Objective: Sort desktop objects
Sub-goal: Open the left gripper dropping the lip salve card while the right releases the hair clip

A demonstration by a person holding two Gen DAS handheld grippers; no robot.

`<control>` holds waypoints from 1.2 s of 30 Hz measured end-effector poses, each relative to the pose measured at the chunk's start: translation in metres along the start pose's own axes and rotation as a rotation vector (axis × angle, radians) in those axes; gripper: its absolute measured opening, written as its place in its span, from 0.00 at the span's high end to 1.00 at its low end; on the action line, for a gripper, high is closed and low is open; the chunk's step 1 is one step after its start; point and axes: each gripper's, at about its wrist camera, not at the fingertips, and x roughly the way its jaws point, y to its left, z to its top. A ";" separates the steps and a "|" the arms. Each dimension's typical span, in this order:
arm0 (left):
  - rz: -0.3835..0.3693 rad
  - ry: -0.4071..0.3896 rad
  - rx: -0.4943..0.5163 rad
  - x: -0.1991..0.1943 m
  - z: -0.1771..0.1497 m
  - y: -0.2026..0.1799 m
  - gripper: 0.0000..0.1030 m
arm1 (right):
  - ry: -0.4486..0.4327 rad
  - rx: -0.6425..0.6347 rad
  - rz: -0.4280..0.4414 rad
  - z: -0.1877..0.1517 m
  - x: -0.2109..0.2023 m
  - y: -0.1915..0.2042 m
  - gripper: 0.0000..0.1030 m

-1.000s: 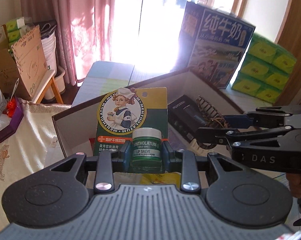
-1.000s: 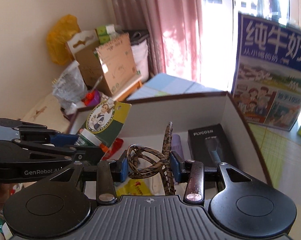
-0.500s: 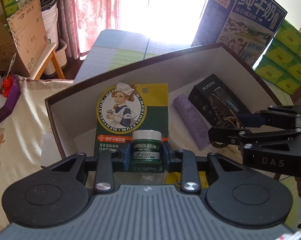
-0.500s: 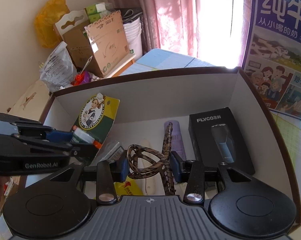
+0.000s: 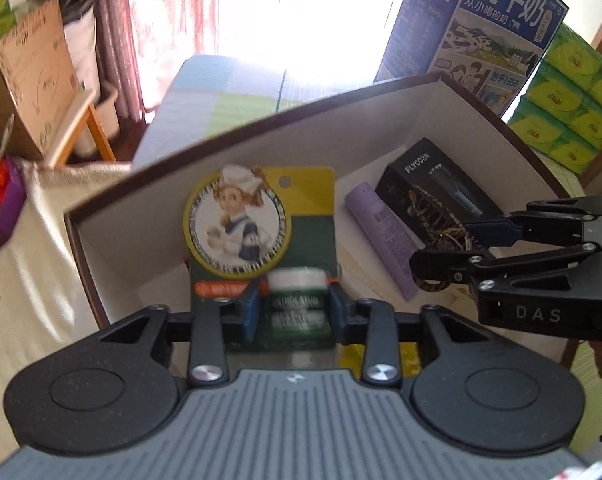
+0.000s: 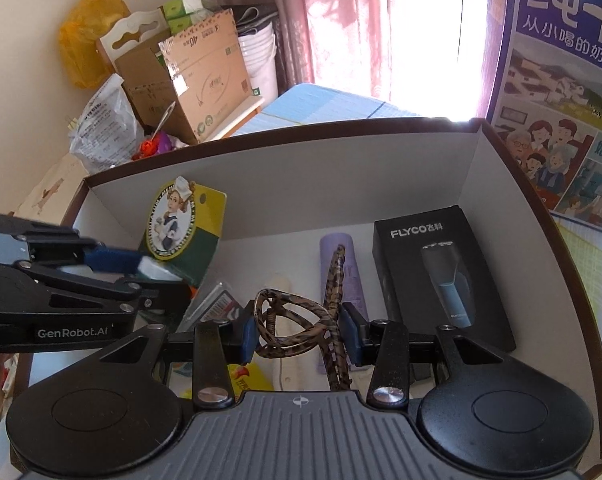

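Seen from the left wrist, the left gripper (image 5: 293, 312) has dropped from above the rim to inside the open storage box (image 5: 261, 148), and its jaws have just been opening — the lip salve card (image 5: 261, 240) stands between the blue pads with a sliver of gap showing on each side, blurred as though it is slipping free. I read that as the release: this item is all but delivered, low in the box near its left wall. The gripper tips steeply downward into the box. To its right the right gripper (image 5: 441, 256) reaches in from the side over the purple tube (image 5: 381, 236) and the black shaver box (image 5: 433, 188). From the right wrist, that gripper is partly closed and pinches the tortoiseshell hair claw (image 6: 297, 328) firmly between its pads — its spread unchanged from a second ago — also angled down, having sunk with the other hand. The claw hangs above the box floor, not yet let go.
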 end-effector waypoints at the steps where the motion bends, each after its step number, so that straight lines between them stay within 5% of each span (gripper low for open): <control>1: 0.009 -0.002 0.010 0.000 0.001 -0.001 0.62 | 0.002 0.001 0.000 0.000 0.001 -0.001 0.62; 9: 0.021 -0.013 0.051 -0.005 -0.001 -0.004 0.50 | 0.022 -0.002 0.004 0.001 0.009 -0.004 0.62; 17: 0.032 -0.018 0.047 -0.006 0.001 -0.003 0.49 | 0.029 -0.027 0.012 0.003 0.017 0.000 0.62; 25: 0.058 -0.027 0.031 -0.006 0.006 -0.004 0.41 | -0.054 -0.049 0.008 0.007 0.014 -0.002 0.59; 27: 0.056 -0.027 0.021 -0.007 0.005 -0.003 0.39 | -0.084 -0.060 -0.019 0.006 0.009 -0.002 0.41; 36: 0.033 -0.079 -0.007 -0.036 -0.009 -0.012 0.18 | -0.141 0.013 -0.026 -0.016 -0.034 -0.019 0.05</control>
